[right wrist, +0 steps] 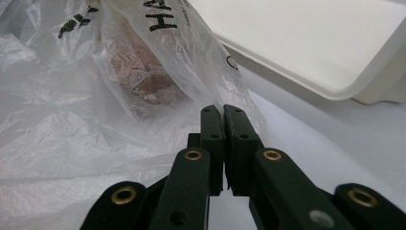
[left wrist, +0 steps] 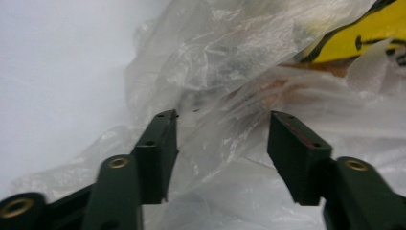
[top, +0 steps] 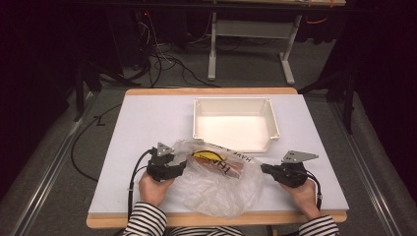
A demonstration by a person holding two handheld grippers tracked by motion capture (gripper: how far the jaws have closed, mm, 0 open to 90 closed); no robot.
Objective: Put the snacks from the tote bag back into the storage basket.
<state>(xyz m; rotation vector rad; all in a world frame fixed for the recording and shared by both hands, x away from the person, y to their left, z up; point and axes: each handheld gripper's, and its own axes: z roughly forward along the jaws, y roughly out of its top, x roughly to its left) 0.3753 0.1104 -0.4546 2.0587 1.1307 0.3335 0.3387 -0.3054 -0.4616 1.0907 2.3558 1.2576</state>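
Person: striped sleeves come in over the near edge of the table; each hand bears a gripper
Left gripper: near the near-left corner, at the left side of the plastic bag; in the left gripper view its jaws stand apart with crumpled film of the bag between them; the pads do not press on it
Right gripper: toward the near-right corner, at the right side of the bag; in the right gripper view its jaws are pressed together on a thin fold of the bag
Plastic bag: clear and wrinkled, with black lettering; lies on the table at the middle of the near edge, between the two grippers; its far side touches the front of the white tray
Inside the bag: a brownish thing and a yellow patch; what they are I cannot tell
White tray: behind the bag, toward the far edge, slightly right of centre
Beyond the table: grey floor with cables; a white frame
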